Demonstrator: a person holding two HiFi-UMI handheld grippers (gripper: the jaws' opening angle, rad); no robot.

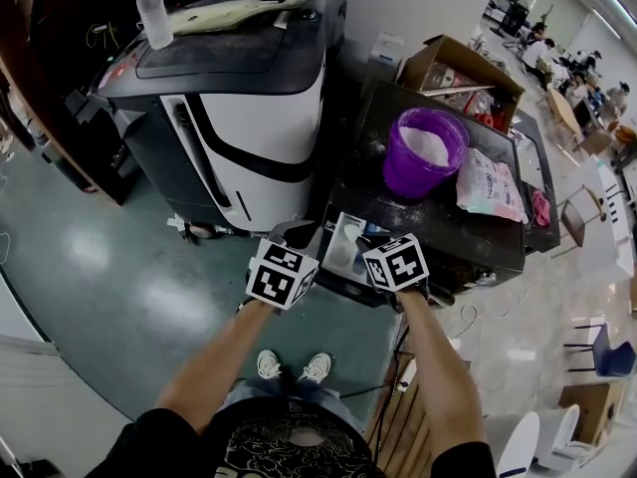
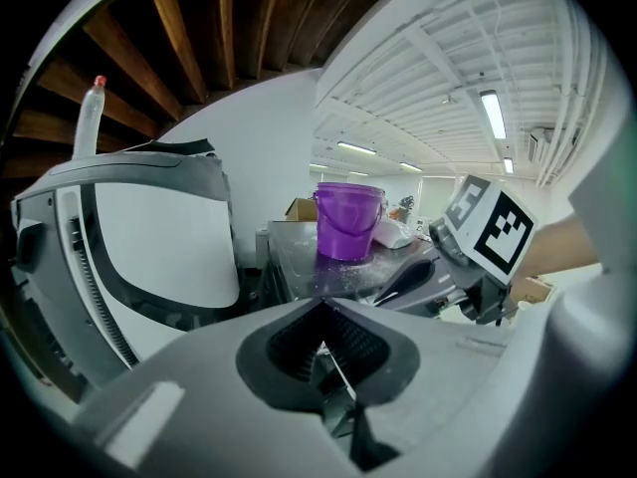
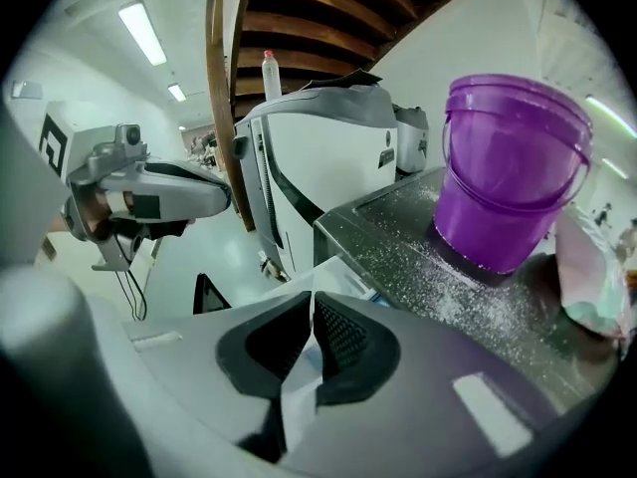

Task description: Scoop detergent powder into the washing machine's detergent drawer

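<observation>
A purple bucket (image 1: 428, 157) with white detergent powder (image 1: 430, 143) stands on the dark top of the washing machine (image 1: 393, 212), which is dusted with spilled powder. The pulled-out detergent drawer (image 1: 344, 243) shows white and blue at the machine's front edge. My left gripper (image 1: 295, 235) hovers just left of the drawer, shut and empty (image 2: 323, 302). On the drawer's right side my right gripper (image 1: 390, 257) is also shut on nothing (image 3: 312, 293). The bucket (image 3: 508, 197) is ahead and to the right of it.
A detergent bag (image 1: 488, 185) lies right of the bucket. A white-and-black machine (image 1: 239, 118) with a plastic bottle (image 1: 152, 10) on top stands to the left. An open cardboard box (image 1: 458, 73) sits behind the bucket. Chairs and desks stand at the far right.
</observation>
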